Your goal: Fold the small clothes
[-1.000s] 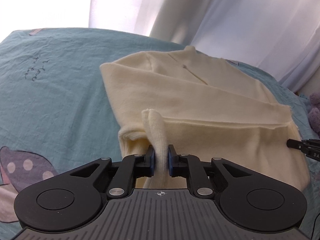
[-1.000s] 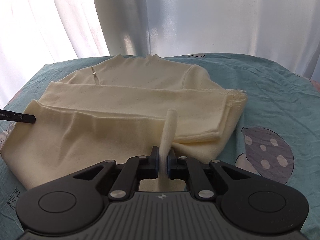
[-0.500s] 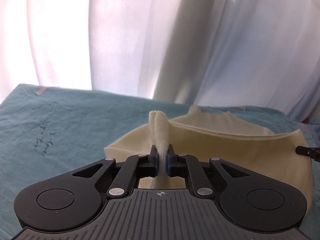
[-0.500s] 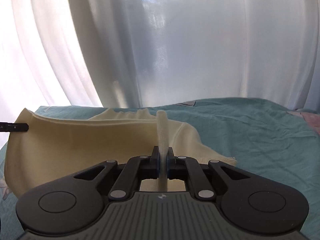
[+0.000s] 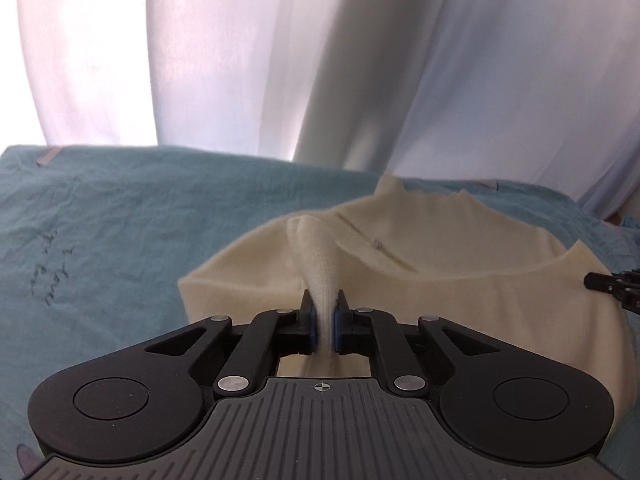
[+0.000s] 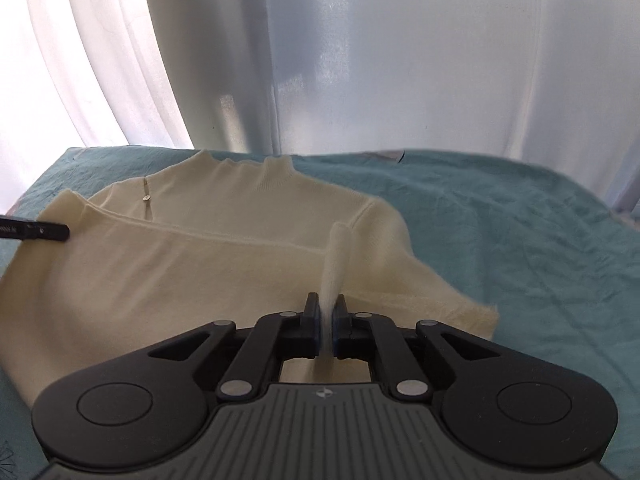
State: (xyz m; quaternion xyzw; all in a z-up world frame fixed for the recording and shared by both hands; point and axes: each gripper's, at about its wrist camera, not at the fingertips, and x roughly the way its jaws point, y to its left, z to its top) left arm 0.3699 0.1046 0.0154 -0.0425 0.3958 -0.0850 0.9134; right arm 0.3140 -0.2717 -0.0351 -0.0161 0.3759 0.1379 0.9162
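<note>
Both grippers are clenched on the cream sweater (image 6: 208, 280), each pinching a ridge of knit that stands up between its fingers. The left gripper (image 5: 324, 320) holds a thicker, doubled pinch of fabric; the right gripper (image 6: 329, 324) holds a thinner single ridge.

The sweater lies on the teal bedsheet (image 6: 500, 248), ahead of and below both sets of fingers. Its neckline (image 6: 244, 166) sits at the far end, beyond the fingers, toward the white curtain (image 6: 360, 60). The near portion is raised off the sheet and hangs from the two grips, its upper edge stretched between them.

In judgement, two grips spaced across the garment keep the lifted edge taut and level, so it can be carried over the far part as one straight fold. The fold is partly made; the lifted edge is not yet laid down.

Risk: the thin right-hand pinch may slip.
</note>
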